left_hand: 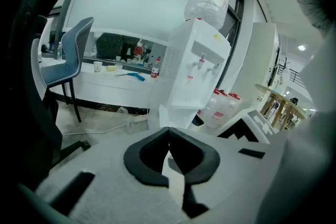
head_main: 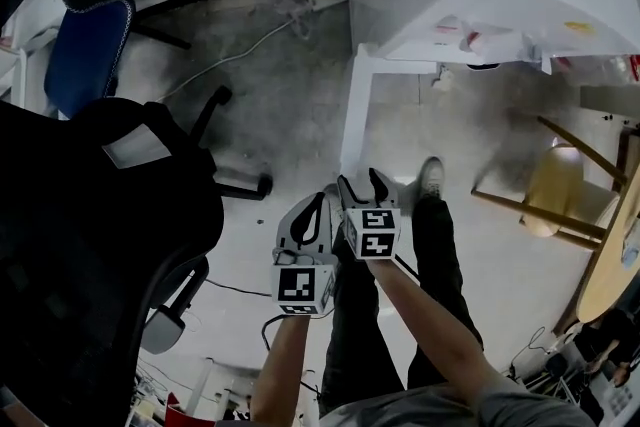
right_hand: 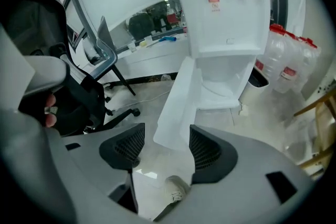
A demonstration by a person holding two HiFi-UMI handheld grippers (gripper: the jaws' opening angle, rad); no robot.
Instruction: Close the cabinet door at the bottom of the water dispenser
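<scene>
Cabinet door (right_hand: 176, 105) stands swung open at the foot of the water dispenser (right_hand: 226, 13) | right tool (right_hand: 167, 147) open, empty; we aim it at the door's edge, likely to push it shut | left tool (left_hand: 169, 134) closed, idle alongside

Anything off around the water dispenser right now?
Yes: the cabinet door at the bottom of the water dispenser stands swung wide open, hinged out to the left in the right gripper view. Nothing looks spilled or damaged.
</scene>
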